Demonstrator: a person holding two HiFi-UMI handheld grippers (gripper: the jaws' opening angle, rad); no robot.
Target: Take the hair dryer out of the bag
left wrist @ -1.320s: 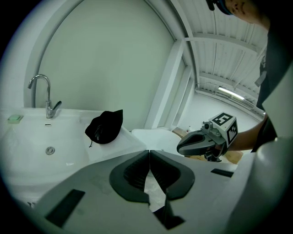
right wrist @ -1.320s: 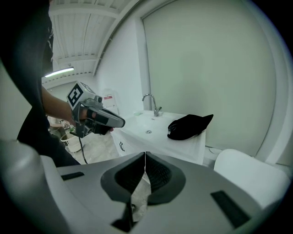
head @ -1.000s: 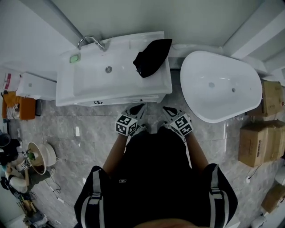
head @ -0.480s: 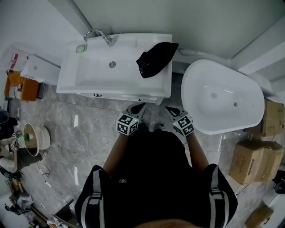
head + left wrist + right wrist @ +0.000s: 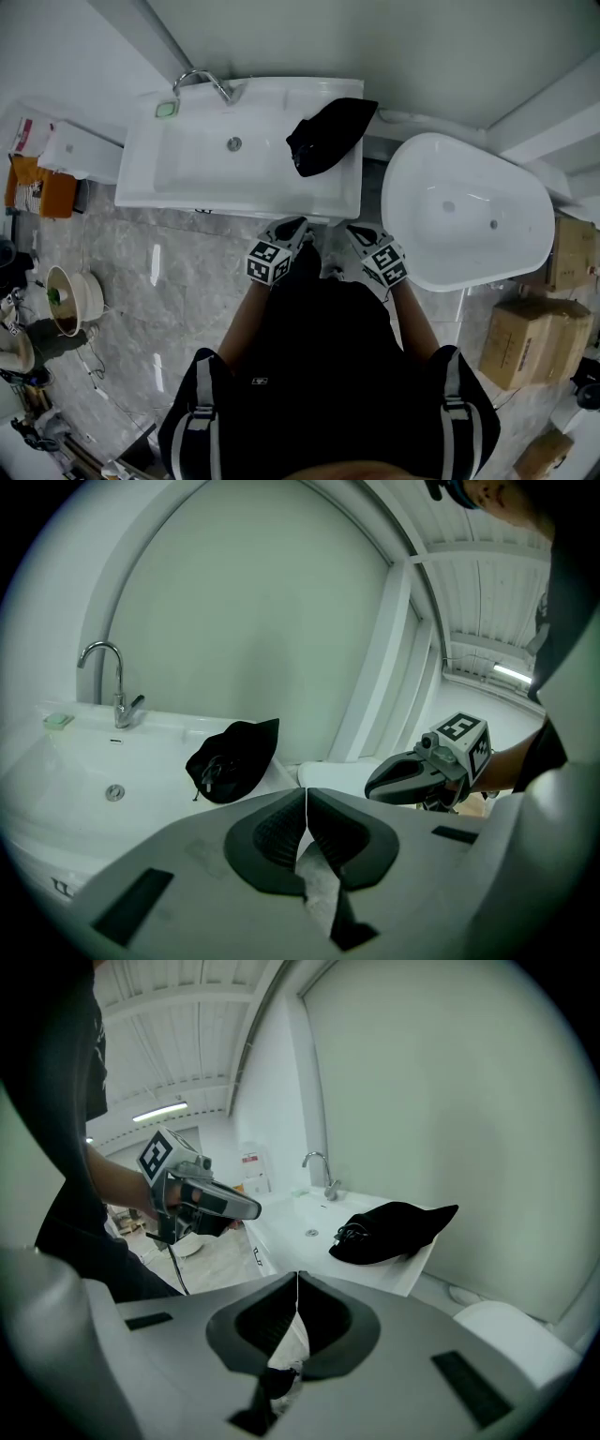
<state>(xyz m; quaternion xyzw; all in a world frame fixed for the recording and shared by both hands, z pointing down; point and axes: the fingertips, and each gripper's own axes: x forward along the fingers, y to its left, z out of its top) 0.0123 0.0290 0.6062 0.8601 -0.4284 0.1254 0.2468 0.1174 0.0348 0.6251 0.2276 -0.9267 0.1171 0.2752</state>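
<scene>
Both hands are reaching forward side by side from the torso, tilting slightly down toward the sink. Left claw and right claw: jaws pressing together, nothing between them. Bag is lying on the sink's right rim, apart from both; dryer not showing. Since a second ago, both claws are sitting nearer the sink's front edge.

What the black bag on the basin's right corner holds cannot be made out — the small green thing beside the tap is too small to name (so is the clutter at the head view's left edge), and the cardboard boxes run off the right edge.
</scene>
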